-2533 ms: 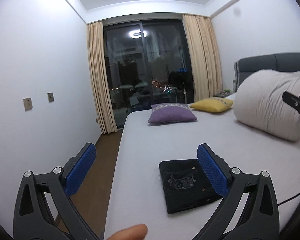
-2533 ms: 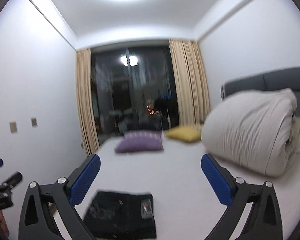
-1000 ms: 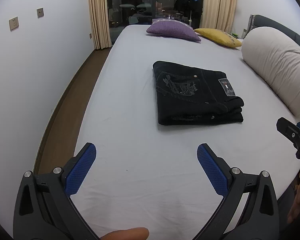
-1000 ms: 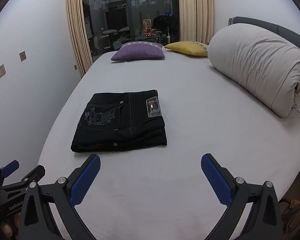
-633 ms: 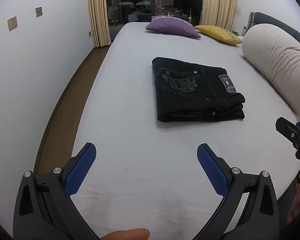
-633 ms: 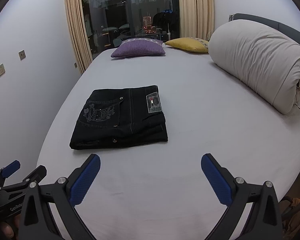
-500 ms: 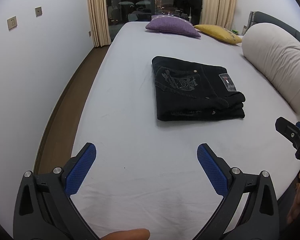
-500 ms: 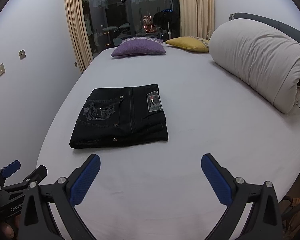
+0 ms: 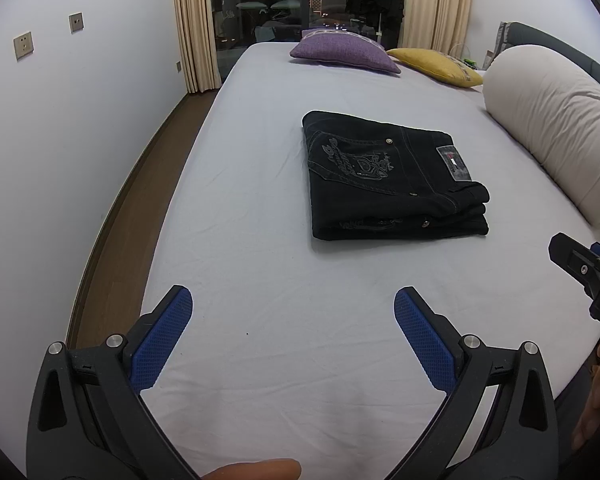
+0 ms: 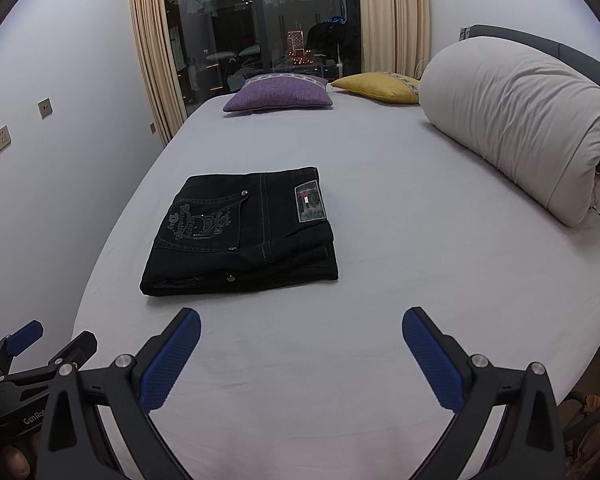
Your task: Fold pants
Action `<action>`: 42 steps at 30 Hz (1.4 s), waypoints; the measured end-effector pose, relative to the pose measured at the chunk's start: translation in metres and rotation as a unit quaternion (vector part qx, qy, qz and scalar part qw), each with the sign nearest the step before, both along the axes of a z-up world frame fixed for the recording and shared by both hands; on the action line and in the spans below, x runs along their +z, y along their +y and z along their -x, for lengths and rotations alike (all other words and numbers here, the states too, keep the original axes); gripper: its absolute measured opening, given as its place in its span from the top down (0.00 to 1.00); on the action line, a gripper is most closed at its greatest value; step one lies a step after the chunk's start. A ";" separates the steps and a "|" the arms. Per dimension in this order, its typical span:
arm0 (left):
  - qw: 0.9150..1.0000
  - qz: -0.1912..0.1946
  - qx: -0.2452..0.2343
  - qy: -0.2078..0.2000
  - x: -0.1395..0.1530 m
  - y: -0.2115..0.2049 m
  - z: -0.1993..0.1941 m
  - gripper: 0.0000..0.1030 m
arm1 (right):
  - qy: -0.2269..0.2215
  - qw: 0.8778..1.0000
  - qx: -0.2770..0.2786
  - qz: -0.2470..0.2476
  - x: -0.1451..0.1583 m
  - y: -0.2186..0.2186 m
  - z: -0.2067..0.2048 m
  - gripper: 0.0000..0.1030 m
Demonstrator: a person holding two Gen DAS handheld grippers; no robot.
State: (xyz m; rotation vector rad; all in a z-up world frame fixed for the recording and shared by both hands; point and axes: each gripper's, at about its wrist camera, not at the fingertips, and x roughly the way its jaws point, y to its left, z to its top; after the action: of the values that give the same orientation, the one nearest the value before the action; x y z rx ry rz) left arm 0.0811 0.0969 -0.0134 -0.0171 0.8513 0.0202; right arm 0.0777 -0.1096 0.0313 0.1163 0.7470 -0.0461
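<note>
Black denim pants (image 9: 392, 178), folded into a compact rectangle, lie flat on the pale grey bed sheet (image 9: 268, 264) toward its left edge, a rolled cream duvet (image 10: 520, 124) along the right edge. My left gripper (image 9: 292, 318) and right gripper (image 10: 300, 338) hover near the foot edge, jaws spread wide apart, holding nothing.

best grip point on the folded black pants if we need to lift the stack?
Probably the near edge of the black pants, where the folded layers show stacked. Bring the right hand-held gripper in low from the near side, one finger under the stack, one on top. Both it and the left hand-held gripper are open and empty.
</note>
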 end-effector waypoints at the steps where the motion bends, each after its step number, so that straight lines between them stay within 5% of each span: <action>1: 1.000 -0.001 0.000 0.000 0.000 0.000 0.000 0.00 | 0.000 1.000 0.000 0.000 0.000 0.000 0.000 0.00; 42: 1.000 0.004 -0.004 0.001 -0.004 -0.007 0.001 0.00 | 0.008 1.000 0.007 0.001 -0.003 0.001 0.000 0.00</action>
State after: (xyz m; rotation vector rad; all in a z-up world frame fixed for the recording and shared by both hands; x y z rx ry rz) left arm 0.0804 0.0901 -0.0179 -0.0222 0.8531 0.0093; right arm 0.0781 -0.1086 0.0282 0.1081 0.7638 -0.0344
